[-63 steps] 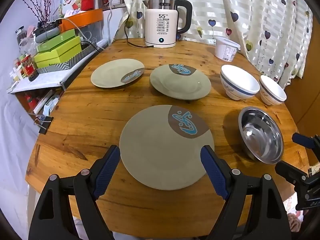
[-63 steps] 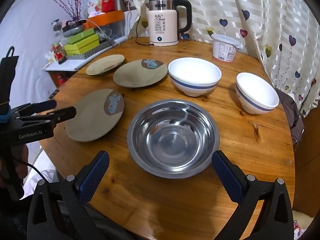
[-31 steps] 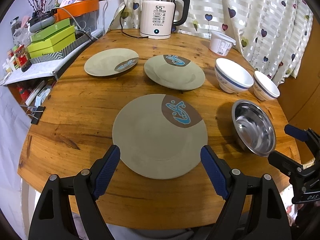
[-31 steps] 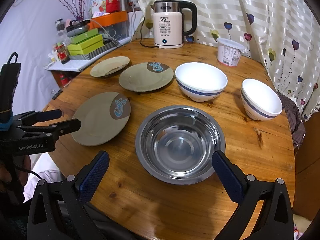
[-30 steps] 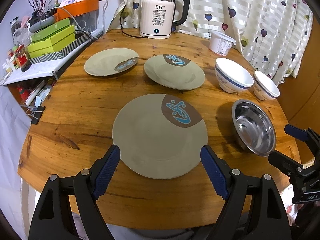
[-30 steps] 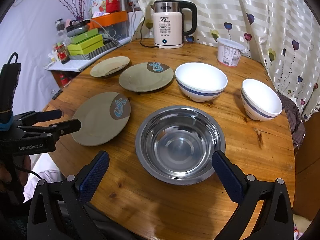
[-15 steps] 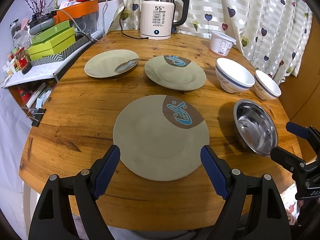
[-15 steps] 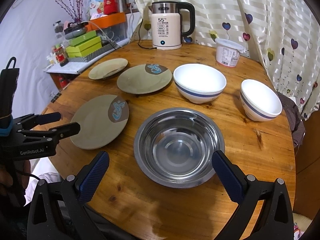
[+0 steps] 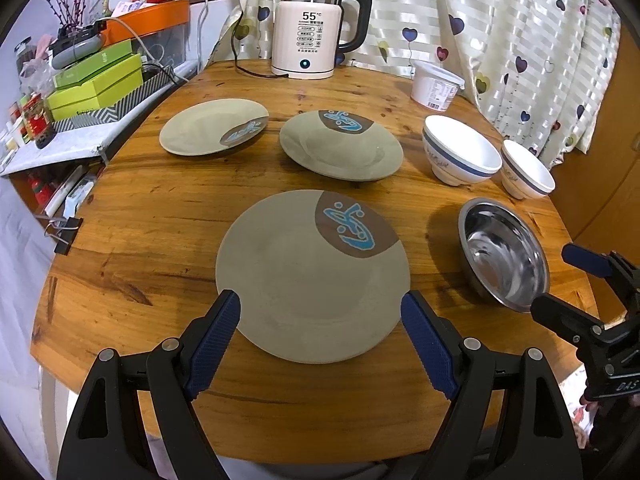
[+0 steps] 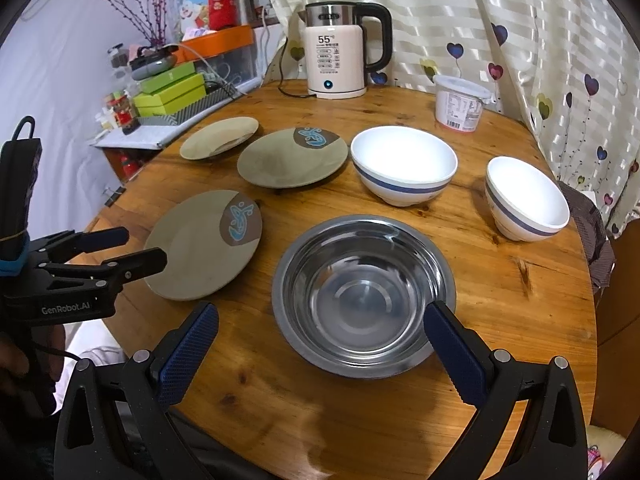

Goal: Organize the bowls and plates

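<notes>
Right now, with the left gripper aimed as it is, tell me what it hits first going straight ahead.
Probably the nearest plate: the open left gripper points straight at it, fingers flanking its near rim. Height above it is unclear.

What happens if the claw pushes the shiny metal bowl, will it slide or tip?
The metal bowl looks thin and smooth, so it is probably light and would likely slide on the table. Its rounded sides may let it rock.
</notes>
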The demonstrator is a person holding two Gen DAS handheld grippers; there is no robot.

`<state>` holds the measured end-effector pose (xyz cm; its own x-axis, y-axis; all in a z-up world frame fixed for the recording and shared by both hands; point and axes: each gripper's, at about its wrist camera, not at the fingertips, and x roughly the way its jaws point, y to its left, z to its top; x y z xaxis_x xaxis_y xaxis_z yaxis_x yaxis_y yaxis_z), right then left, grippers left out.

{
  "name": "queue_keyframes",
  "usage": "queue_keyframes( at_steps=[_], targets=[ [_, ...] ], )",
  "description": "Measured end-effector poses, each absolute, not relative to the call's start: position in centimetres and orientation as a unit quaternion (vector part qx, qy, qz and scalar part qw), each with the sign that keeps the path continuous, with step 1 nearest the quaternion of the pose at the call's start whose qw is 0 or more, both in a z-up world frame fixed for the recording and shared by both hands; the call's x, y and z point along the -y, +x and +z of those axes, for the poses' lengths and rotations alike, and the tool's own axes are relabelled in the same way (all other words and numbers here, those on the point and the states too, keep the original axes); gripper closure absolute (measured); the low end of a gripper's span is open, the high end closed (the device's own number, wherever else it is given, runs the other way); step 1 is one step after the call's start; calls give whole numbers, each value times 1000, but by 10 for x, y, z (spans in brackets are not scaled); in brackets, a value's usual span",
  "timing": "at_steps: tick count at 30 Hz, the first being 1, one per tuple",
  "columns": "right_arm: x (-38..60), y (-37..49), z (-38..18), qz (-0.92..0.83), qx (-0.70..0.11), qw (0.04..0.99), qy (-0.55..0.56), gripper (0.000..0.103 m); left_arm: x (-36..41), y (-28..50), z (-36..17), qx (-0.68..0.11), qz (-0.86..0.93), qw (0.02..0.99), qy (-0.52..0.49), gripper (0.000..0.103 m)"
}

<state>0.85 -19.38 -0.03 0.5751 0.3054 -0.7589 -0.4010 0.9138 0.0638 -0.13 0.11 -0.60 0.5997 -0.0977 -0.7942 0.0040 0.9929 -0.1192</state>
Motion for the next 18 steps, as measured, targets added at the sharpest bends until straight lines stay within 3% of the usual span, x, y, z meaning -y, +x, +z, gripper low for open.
queue_keyframes(
  at_steps=[18],
  targets=[
    [193, 11, -1, 204, -422, 882, -59, 0, -1, 0, -6, -445, -31, 894, -53, 20]
  ],
)
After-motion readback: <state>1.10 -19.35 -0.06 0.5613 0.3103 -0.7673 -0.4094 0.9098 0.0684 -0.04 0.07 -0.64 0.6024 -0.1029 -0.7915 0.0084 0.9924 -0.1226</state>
